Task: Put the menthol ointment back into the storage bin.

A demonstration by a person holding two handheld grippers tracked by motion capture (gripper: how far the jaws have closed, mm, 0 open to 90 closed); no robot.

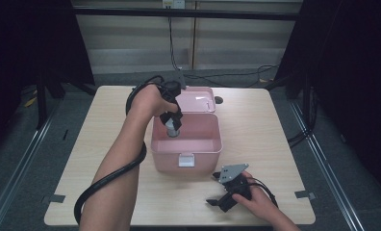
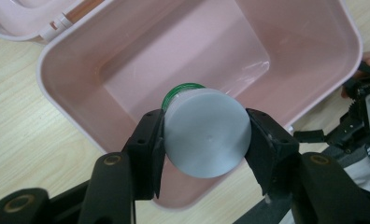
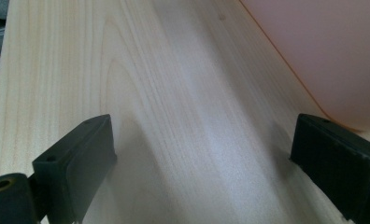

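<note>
In the middle of the high view a smooth pink plastic box (image 1: 187, 147) with rounded corners sits open on the pale wood-grain worktop (image 1: 256, 125), its lid (image 1: 196, 100) laid back flat behind it and a small whitish latch on its front wall. The left tongs (image 1: 172, 121) hang over the upper left part of the box's hollow, clenched on a small grey-capped bottle (image 1: 172, 129) held above the inside of the box. The left gripper view tells more about that bottle (image 2: 205, 133): its matt grey round end faces the camera, a green band peeks out behind it, and the black rubbery pads (image 2: 148, 144) press on either side of it, with the glossy pink floor of the box (image 2: 127, 60) beneath and the lid's hinge at the upper left of the frame. At the lower right of the high view the right tongs (image 1: 216, 200) lie low on the worktop just in front of the box's right corner, a grey three-cornered plate on top. The right gripper view shows what the high view cannot: the blocky black jaws stand wide apart, released, with bare streaked wood (image 3: 174, 116) between them and the pink curved wall of the box (image 3: 328, 56) in the upper right of the frame.
</note>
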